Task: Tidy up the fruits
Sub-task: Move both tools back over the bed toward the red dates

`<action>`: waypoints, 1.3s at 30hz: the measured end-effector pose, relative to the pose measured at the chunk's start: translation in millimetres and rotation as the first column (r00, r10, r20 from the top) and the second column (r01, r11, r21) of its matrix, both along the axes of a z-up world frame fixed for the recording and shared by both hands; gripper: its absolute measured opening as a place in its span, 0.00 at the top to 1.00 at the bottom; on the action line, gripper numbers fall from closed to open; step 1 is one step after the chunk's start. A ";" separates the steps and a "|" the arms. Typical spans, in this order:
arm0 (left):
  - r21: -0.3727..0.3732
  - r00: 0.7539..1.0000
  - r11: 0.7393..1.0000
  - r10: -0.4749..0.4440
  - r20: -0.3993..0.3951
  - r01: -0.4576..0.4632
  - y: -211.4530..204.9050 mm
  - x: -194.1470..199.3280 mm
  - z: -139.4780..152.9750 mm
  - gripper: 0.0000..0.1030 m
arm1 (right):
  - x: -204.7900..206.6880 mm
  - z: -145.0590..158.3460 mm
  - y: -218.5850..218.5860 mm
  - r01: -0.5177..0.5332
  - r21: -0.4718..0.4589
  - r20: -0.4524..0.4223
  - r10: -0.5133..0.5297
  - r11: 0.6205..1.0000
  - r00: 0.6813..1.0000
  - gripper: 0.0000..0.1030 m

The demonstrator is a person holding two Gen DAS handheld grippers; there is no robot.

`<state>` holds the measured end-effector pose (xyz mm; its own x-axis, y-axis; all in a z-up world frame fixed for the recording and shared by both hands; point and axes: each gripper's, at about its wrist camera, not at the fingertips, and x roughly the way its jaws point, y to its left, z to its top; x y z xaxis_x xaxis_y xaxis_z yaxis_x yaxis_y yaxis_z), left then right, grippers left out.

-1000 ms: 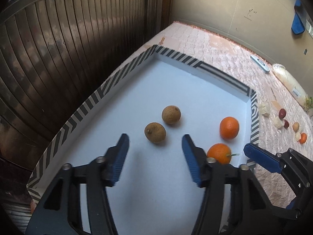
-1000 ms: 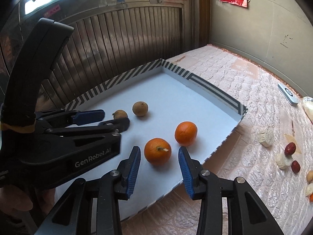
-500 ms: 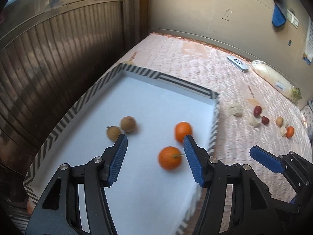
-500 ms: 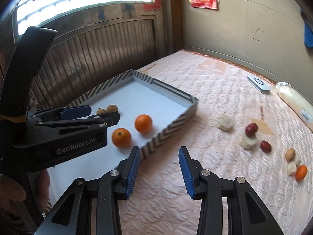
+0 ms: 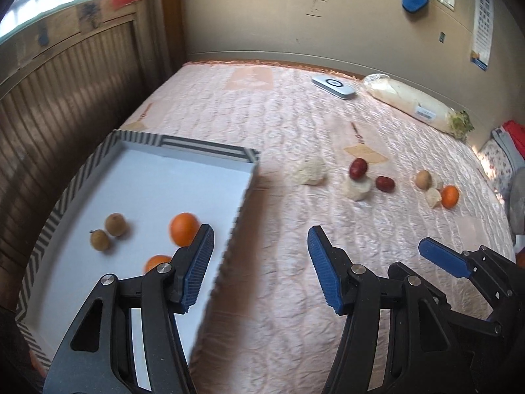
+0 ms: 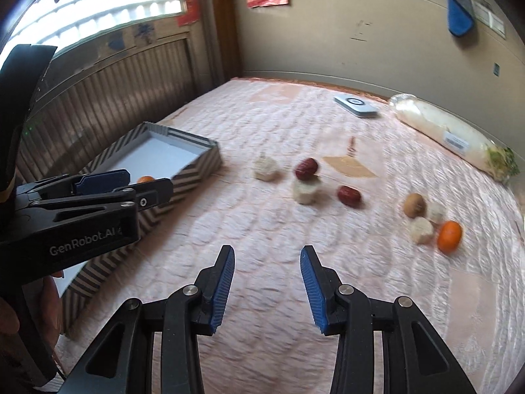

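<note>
Both claws are open and hold nothing. The left claw (image 5: 259, 266) hangs over the edge of the tray (image 5: 244, 193). The right claw (image 6: 267, 282) hangs over the pink bed cover (image 6: 262, 124), well apart from the fruit.

Some fruit is in the tray: two oranges (image 5: 184, 229) and two small brown fruits (image 5: 115, 224). One orange is partly hidden behind the left claw.

More fruit lies loose on the cover. There are two dark red fruits: one (image 6: 306, 169) touches a pale lump (image 6: 306, 192), and the other (image 6: 349, 194) lies just beside it. Farther right are a brown fruit (image 6: 414, 205) and a small orange (image 6: 449, 236), with two more pale lumps touching or close by. Another pale lump (image 6: 265, 169) lies near the tray. I cannot tell what the pale lumps are.

I think the next job is to pick up a loose fruit and put it in the tray with its own kind.

The small orange looks round and light, and its skin would give a little. It could roll on the soft cover. It seems best to hold it across its middle, with one finger on each side, and squeeze softly so it does not squash. The red fruits look small, smooth and a bit slippery, so they could pop out of the claw. Holding them across the short way should work best. The brown fruit looks firm with a thin shell, so a hard squeeze might crack it.
</note>
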<state>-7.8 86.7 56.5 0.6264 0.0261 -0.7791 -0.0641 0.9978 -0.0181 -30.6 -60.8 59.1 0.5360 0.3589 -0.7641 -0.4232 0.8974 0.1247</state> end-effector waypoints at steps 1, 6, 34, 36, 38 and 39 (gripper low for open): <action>-0.006 1.000 1.000 -0.013 -0.005 0.013 -5.3 2.4 -1.1 0.42 | 1.2 -1.0 -7.9 0.014 0.003 -0.003 -0.014 1.000 1.000 0.61; -0.030 0.996 0.996 -0.086 -0.038 0.084 -31.1 22.3 -5.5 0.42 | 11.0 -7.7 -38.1 0.076 0.010 -0.023 -0.076 0.997 0.997 0.61; -0.104 0.976 0.985 -0.153 -0.157 0.138 -73.6 126.1 -33.2 0.79 | 62.8 -26.2 -61.3 0.130 0.053 -0.087 -0.125 0.990 0.988 0.60; -0.093 0.978 0.986 -0.149 -0.147 0.136 -73.1 123.6 -29.3 0.81 | 68.6 -27.8 -56.2 0.120 0.039 -0.083 -0.117 0.992 0.990 0.61; -0.096 0.981 0.988 -0.137 -0.137 0.125 -69.7 119.5 -24.2 0.81 | 74.4 -29.4 -53.4 0.121 0.031 -0.078 -0.119 0.992 0.990 0.60; -0.095 0.983 0.988 -0.132 -0.131 0.120 -67.5 116.6 -21.4 0.81 | 77.5 -30.2 -52.5 0.123 0.032 -0.077 -0.120 0.992 0.990 0.60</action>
